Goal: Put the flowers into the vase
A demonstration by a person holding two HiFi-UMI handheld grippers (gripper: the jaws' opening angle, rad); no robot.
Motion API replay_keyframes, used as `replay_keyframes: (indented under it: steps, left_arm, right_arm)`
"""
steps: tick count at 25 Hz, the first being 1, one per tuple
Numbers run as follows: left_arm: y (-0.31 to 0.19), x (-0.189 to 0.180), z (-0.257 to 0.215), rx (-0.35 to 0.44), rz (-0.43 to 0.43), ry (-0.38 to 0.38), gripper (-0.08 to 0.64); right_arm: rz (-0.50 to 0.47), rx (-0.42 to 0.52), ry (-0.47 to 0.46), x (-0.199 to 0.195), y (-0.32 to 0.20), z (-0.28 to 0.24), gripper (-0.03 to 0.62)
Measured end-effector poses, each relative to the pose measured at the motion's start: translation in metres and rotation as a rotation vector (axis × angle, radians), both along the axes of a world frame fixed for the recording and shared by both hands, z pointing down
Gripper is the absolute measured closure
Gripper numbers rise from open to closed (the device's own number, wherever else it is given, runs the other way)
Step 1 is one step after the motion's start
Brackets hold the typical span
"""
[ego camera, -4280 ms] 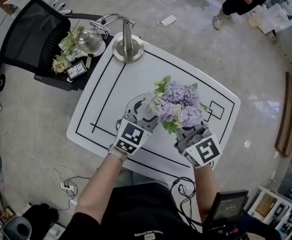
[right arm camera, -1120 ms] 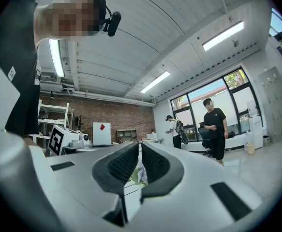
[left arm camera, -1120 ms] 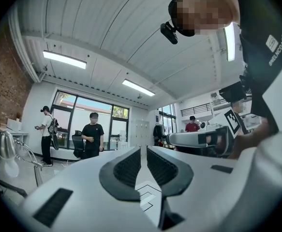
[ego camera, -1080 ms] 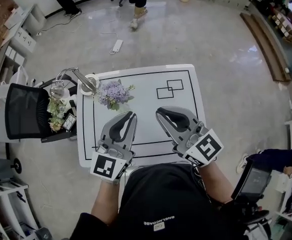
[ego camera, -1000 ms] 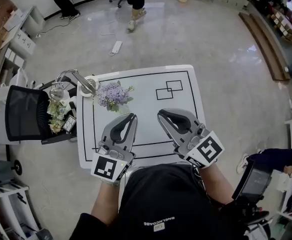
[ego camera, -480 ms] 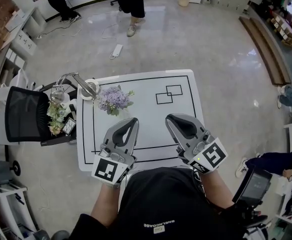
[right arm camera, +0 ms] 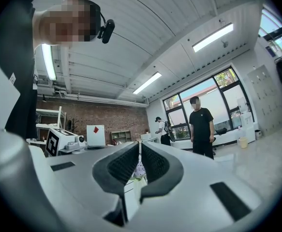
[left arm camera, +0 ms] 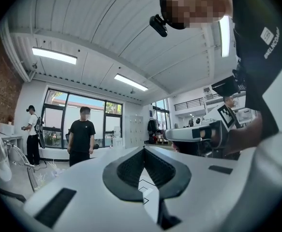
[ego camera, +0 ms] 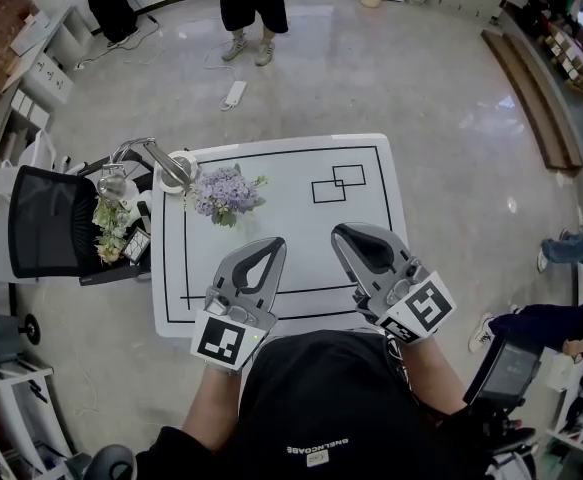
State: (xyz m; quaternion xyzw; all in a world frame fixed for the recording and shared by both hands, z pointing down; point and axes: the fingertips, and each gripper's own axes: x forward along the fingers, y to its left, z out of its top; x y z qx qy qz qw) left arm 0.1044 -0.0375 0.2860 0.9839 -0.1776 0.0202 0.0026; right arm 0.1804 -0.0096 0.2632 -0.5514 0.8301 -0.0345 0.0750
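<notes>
A polished grey floor (ego camera: pixel 441 118) fills the room, and on it stands a white table (ego camera: pixel 291 218) marked with black lines. Beyond the table's far edge a person in black (ego camera: pixel 251 3) stands. A black chair (ego camera: pixel 46 233) sits just off the table's left side, with a loose bunch of stems (ego camera: pixel 111 230) on the stand beside it. At the table's far left corner a metal stand (ego camera: pixel 176 168) rises, and touching it on the table side are the flowers (ego camera: pixel 223 192), a lilac cluster with green leaves. From above the blooms cover the vase, which cannot be made out.

Only the left gripper view shows the tall windows (left arm camera: pixel 82 124) and the ceiling lights beyond the table. Only the right gripper view shows a brick wall (right arm camera: pixel 107 122), and it catches the flowers as a small pale patch far off through the slit of its jaws.

Both forearms reach forward from the person's body to the table's near edge, side by side and held level. The left gripper (ego camera: pixel 273 245) is clenched, its tips meeting with nothing between them. The right gripper (ego camera: pixel 344 234) is all but closed, only a thin slit left, and it grips nothing.
</notes>
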Motion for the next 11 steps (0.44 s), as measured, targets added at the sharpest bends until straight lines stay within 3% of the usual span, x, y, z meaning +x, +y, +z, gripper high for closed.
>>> replay_keyframes:
  steps: [11]
  left_arm:
    - [0.0057, 0.0041, -0.0015, 0.002, 0.064, -0.006, 0.557]
  right_arm:
    - [0.002, -0.047, -0.031, -0.0075, -0.0021, 0.0018, 0.568]
